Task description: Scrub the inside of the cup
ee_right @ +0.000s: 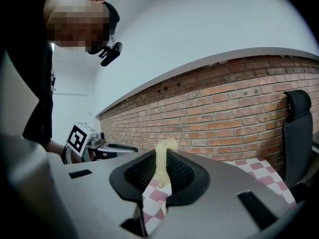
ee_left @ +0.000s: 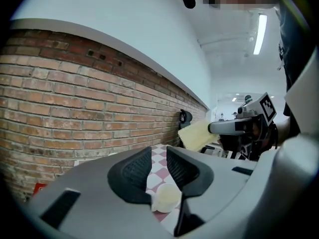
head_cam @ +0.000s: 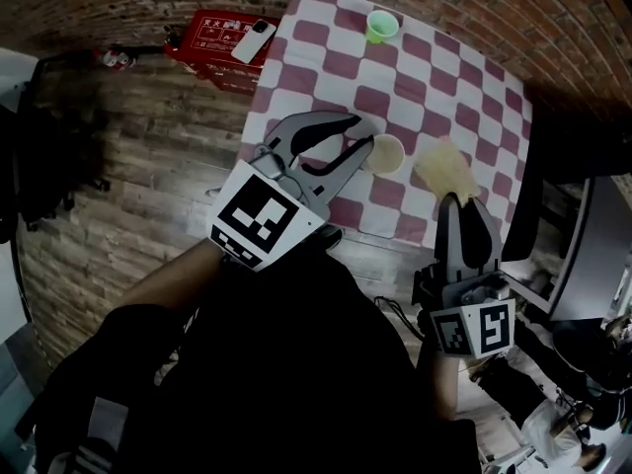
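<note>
Cup and sponge held, scrubbing not yet begun.
The left gripper (head_cam: 367, 137) pinches the cup (head_cam: 387, 153) at its jaw tips, probably to steady it. The right gripper (head_cam: 458, 199) clamps the sponge (head_cam: 444, 169) just beside the cup.

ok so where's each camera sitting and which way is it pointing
Head view: on the person's head, steeply down at the red-and-white checked table; left gripper and right gripper show.
Left gripper view: rides the left gripper, faces the red brick wall along jaws shut on the cream cup.
Right gripper view: rides the right gripper, faces the brick wall too, jaws shut on the flat yellow sponge.
Shared: each gripper view shows the other gripper.
</note>
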The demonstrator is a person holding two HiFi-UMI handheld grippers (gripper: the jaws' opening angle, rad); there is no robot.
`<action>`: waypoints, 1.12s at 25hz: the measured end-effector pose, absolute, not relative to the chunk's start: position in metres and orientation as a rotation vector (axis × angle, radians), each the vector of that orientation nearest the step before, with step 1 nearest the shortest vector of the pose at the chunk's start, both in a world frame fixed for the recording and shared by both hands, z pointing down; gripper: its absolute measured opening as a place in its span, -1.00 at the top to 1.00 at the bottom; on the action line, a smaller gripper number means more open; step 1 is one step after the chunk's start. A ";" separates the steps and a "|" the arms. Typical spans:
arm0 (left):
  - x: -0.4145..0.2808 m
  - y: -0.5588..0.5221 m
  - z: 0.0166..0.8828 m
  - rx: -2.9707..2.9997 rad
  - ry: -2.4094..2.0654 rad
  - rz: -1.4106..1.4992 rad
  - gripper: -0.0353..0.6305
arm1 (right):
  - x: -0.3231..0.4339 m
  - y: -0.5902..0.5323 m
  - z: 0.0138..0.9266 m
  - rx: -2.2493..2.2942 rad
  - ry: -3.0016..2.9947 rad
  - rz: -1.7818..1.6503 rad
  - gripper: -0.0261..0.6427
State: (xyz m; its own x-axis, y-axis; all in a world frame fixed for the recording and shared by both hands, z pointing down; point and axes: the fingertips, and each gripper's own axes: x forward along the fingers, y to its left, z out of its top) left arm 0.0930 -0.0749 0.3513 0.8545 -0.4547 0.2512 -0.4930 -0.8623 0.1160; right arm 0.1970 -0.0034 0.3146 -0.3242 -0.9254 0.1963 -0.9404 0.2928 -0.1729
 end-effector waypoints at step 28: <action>0.087 -0.068 0.375 2.846 -0.735 0.404 0.59 | 0.193 0.010 0.317 1.798 -2.465 0.408 0.71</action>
